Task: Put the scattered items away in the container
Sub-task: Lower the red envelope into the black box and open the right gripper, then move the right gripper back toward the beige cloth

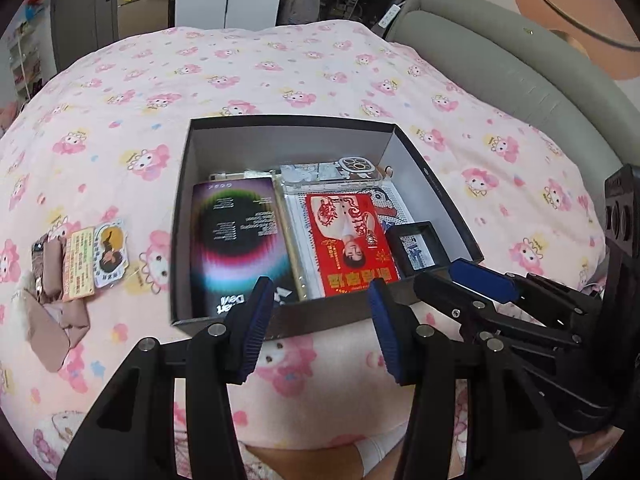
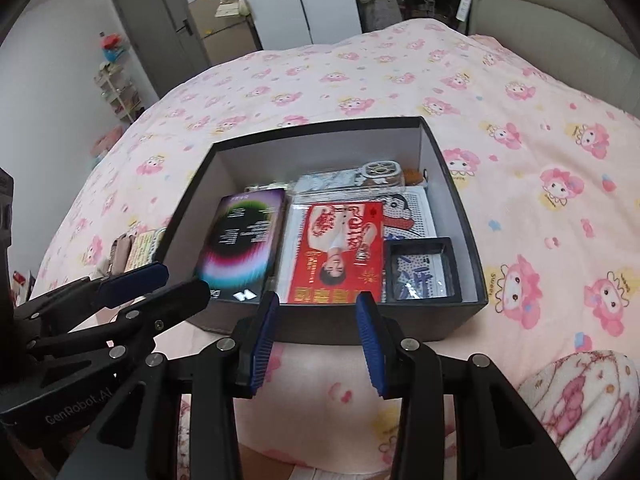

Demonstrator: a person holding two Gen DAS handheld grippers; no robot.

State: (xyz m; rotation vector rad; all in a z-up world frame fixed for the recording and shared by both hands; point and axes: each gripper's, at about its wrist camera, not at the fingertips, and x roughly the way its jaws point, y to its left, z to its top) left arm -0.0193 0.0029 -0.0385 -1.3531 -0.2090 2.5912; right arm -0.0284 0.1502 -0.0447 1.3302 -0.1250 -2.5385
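Both grippers, left gripper (image 1: 316,324) and right gripper (image 2: 318,336), hang open and empty over the box's (image 1: 182,216) near edge, so the left should probably swing to the sticker cards and pink pouch (image 1: 64,276) lying left of it, gripping flat.

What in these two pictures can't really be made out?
- Items under the red card in the box: covered, both views.
- Brown thing in the box's far corner: mostly hidden behind the phone case.
- Pile left of the box: small in the left view, hidden by the box wall in the right view.
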